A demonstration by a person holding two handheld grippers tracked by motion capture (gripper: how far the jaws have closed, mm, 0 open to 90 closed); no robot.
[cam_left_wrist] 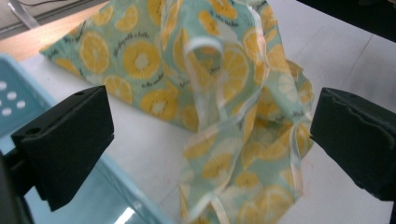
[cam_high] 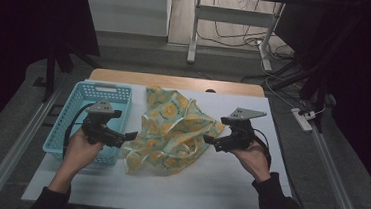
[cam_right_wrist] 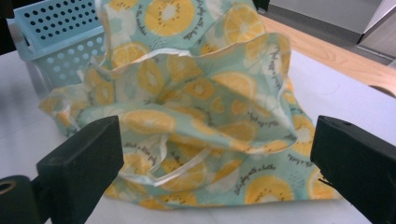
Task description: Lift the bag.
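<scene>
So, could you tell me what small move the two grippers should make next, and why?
Probably ease both forward and close on the cloth's edges. The left gripper and right gripper flank the crumpled lemon-print cloth with jaws open, holding nothing yet.

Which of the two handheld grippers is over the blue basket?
The left gripper: its hand hangs over the blue basket. The right gripper is over the white table beside the lemon-print cloth.

Left tool (cam_high: 130, 136) jaws wide apart, right tool (cam_high: 207, 140) likewise, facing inward
</scene>
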